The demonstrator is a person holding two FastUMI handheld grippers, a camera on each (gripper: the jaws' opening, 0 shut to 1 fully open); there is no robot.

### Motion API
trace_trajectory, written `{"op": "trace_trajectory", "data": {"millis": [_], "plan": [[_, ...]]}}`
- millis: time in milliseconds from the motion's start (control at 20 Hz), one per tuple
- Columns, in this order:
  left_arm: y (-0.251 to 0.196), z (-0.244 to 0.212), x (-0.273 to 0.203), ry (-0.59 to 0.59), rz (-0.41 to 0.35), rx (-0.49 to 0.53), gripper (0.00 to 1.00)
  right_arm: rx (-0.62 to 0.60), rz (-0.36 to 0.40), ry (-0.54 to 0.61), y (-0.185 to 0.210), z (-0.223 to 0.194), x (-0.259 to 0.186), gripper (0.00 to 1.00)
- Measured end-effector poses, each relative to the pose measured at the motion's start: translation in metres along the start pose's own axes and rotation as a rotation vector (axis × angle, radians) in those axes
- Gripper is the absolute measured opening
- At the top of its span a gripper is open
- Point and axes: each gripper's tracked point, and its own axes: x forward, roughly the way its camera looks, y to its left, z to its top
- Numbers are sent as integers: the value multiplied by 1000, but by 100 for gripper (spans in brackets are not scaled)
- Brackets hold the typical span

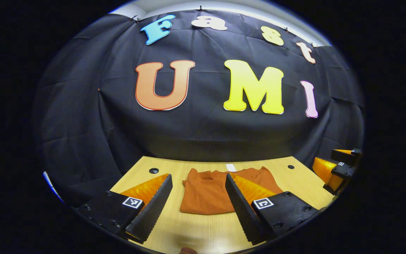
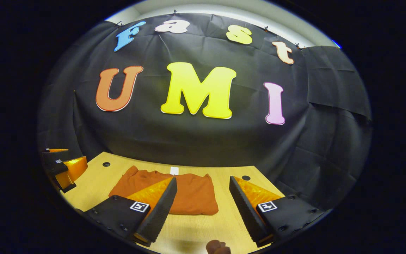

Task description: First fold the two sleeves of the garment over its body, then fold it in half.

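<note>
Rust-orange soft cloth garment [image 1: 206, 192] lies compactly bunched on the pale wooden counter [image 1: 203, 229].
Light, limp; pinch an edge; left claw [image 1: 197, 206] and right claw [image 2: 203, 208] both spread, empty.

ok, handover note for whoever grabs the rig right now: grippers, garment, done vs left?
Left gripper: open, holding nothing, raised over the near edge of the wooden table.
Right gripper: open, holding nothing, beside it at like height.
Orange garment: lies on the table ahead of both grippers, already a compact, roughly rectangular bundle with no sleeve sticking out.
Done: sleeves appear folded in; the half fold looks done too, though the layers are hard to count.
Left: probably nothing; check the fold.
</note>
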Motion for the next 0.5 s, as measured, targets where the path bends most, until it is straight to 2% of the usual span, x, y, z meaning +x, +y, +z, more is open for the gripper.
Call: {"op": "trace_trajectory", "data": {"millis": [200, 500], "plan": [[-17, -2, -12, -2, -39, -1, 98, -2, 5, -31, 5, 8, -11, 95], [-22, -3, -17, -2, -46, 16, 98, -20, 36, -18, 21, 3, -15, 95]]}}
